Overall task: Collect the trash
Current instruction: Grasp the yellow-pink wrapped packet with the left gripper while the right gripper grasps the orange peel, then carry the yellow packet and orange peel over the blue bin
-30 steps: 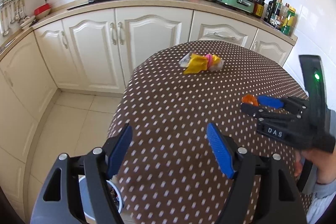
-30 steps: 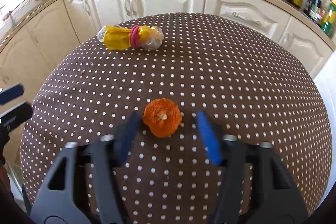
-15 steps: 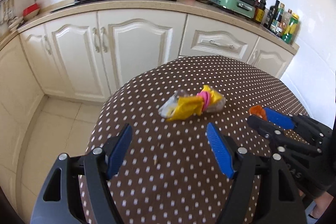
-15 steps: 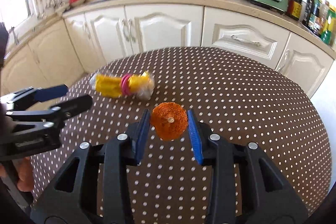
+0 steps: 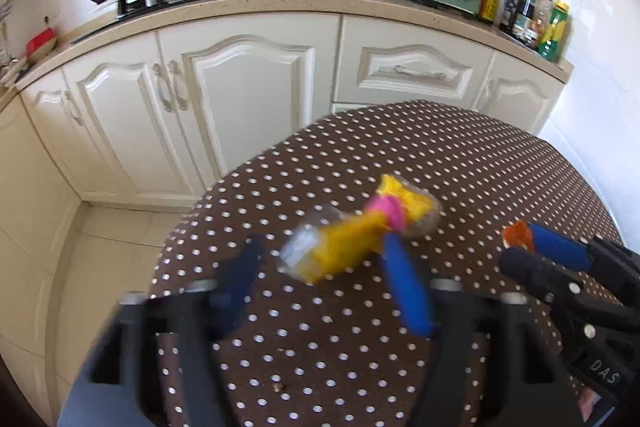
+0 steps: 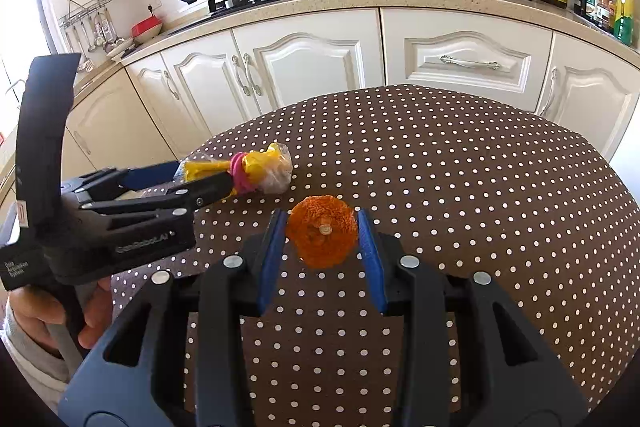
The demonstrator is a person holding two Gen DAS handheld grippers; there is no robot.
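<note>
The round orange fuzzy peel piece (image 6: 322, 237) is held off the brown white-dotted tablecloth (image 6: 460, 187) between the right gripper (image 6: 322, 227)'s blue pads. The crumpled yellow-and-pink plastic wrapper (image 5: 360, 231) sits between the left gripper (image 5: 320, 259)'s jaws, which have just been closing; actual contact can't be told through the blur.

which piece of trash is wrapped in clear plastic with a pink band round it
The yellow wrapper bundle, between the left gripper's closing fingers. The orange peel in the right gripper is a bare orange disc, no plastic or band.
</note>
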